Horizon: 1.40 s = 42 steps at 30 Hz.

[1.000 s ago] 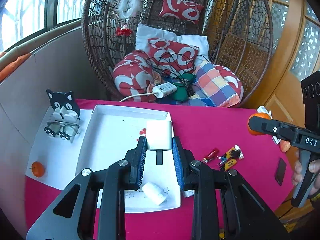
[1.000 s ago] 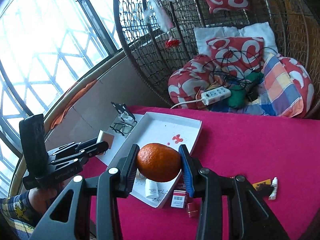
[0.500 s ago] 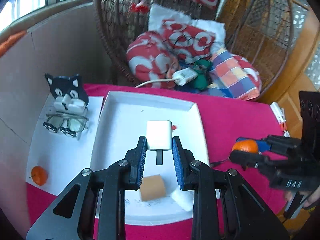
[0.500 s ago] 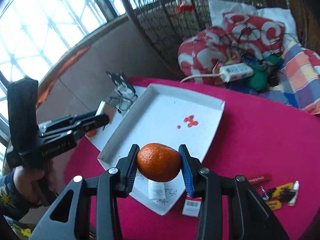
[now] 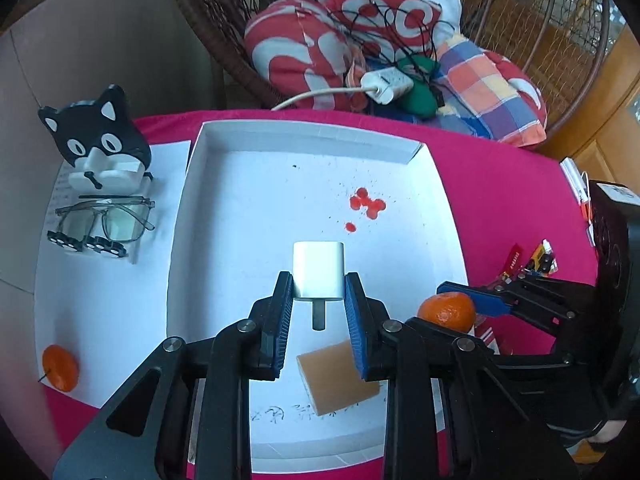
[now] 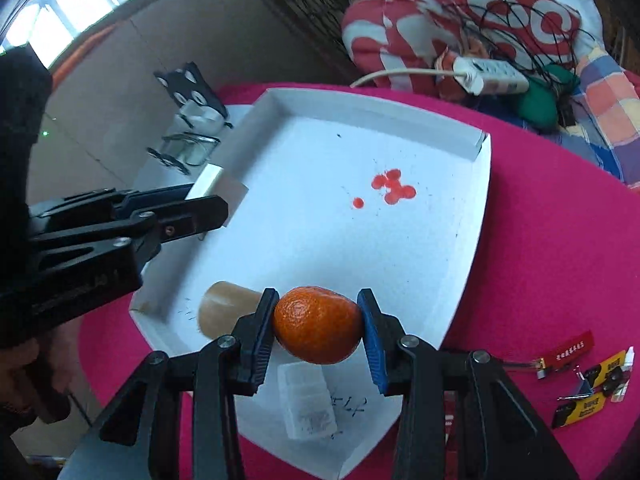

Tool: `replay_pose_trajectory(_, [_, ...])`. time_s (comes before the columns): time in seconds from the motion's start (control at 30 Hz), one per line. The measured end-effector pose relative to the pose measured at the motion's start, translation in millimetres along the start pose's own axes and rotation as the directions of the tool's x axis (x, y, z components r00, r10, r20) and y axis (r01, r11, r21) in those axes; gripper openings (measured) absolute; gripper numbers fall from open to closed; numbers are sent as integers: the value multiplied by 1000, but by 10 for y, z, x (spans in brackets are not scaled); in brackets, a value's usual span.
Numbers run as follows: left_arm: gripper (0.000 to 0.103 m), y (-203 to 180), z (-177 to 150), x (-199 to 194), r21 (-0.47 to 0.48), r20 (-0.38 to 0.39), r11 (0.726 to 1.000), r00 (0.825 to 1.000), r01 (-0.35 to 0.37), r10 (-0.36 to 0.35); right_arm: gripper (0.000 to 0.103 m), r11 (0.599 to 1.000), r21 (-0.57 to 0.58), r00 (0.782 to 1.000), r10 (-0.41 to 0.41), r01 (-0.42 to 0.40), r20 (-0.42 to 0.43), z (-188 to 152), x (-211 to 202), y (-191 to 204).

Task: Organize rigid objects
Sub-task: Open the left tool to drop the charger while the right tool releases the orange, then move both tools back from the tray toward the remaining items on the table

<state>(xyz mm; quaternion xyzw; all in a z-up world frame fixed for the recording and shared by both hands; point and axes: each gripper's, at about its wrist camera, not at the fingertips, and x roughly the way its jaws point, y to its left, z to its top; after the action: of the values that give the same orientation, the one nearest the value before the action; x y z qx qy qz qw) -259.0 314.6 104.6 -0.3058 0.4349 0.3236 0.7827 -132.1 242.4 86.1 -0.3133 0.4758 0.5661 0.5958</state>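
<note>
1. White charger plug [image 5: 318, 276] is clamped between the left claw [image 5: 318, 312] pads, prong pointing back at the camera, hanging over the white tray [image 5: 224, 136].
2. Tangerine [image 6: 317, 325] is pinched in the right claw [image 6: 318, 332], jaws narrow around it, over the tray's near corner.
3. In the tray: a tan block [image 5: 336, 382] near the front edge and red spots [image 5: 366, 206] mid-floor.
4. Right view only: a clear plastic box [image 6: 306, 400] lying under the tangerine; the left view hides it behind the claw.
5. Left view only: a second tangerine [image 5: 60, 367] on white paper [image 5: 100, 300] at the tray's left, near the tabletop [image 5: 500, 184] edge.
6. Cat-shaped stand [image 5: 100, 140] with glasses [image 5: 102, 226] in front is sharp in the left view, blurred and partly cut off in the right.
7. Small red and yellow packets [image 6: 580, 380] lie on the pink cloth right of the tray; clearer in the right view.
8. Behind: wicker chair with cushions [image 5: 360, 20] and a power strip [image 5: 386, 82].
</note>
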Motion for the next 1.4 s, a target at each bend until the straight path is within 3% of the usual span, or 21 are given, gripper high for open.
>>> replay_pose_trajectory(0.2, [25,81,-2,43,-22,-20,1000,1000,6,-7,45,996,-51,997,-69,71,36,-11,-41,112])
replay_pose_trajectory(0.23, [25,87,-6,60,-26,-27,1000,1000,11,-11,51,994,-59,995,-90,93,49,-17,-67,131])
replay_pose_trajectory(0.27, [29,90,-5,81,-26,-34,1000,999,8,-9,70,992,-65,993,-105,109,61,-29,-95,150])
replay_pose_trajectory(0.3, [44,86,-12,90,-26,-36,1000,999,3,-4,88,991,-68,992,-108,113,71,-34,-113,162])
replay_pose_trajectory(0.33, [57,82,-18,91,-26,-33,1000,999,-5,5,88,991,-69,991,-107,112,84,-40,-139,170])
replay_pose_trajectory(0.37, [86,80,-28,72,-32,-16,999,1000,-15,14,88,991,-69,990,-106,113,90,-43,-158,179])
replay_pose_trajectory(0.4, [100,78,-35,50,-38,-1,999,1000,-15,15,88,991,-70,990,-105,111,91,-46,-166,183])
replay_pose_trajectory(0.63, [103,84,-53,-235,-93,104,994,992,-61,71,90,991,-68,986,-106,115,129,-102,-363,127])
replay_pose_trajectory(0.77, [103,19,-76,-460,-146,169,989,984,-35,60,90,992,-52,981,-103,113,163,-123,-576,-1])
replay_pose_trajectory(0.97, [103,-342,-16,-828,-98,286,995,957,-29,57,90,993,6,947,-117,120,299,-157,-1145,-337])
replay_pose_trajectory(1.07, [103,-542,41,-979,-60,329,998,944,13,8,90,990,34,906,-138,136,400,-169,-1577,-567])
replay_pose_trajectory(1.17, [103,-839,124,-1155,2,379,999,924,46,-43,90,980,67,840,-196,188,506,-180,-2029,-756])
replay_pose_trajectory(1.3, [103,-1257,268,-1423,107,455,994,890,-7,-43,90,961,117,720,-264,249,641,-238,-2704,-962])
replay_pose_trajectory(1.4, [103,-1557,379,-1628,160,511,982,859,-96,0,90,950,149,614,-293,276,733,-362,-3251,-1064])
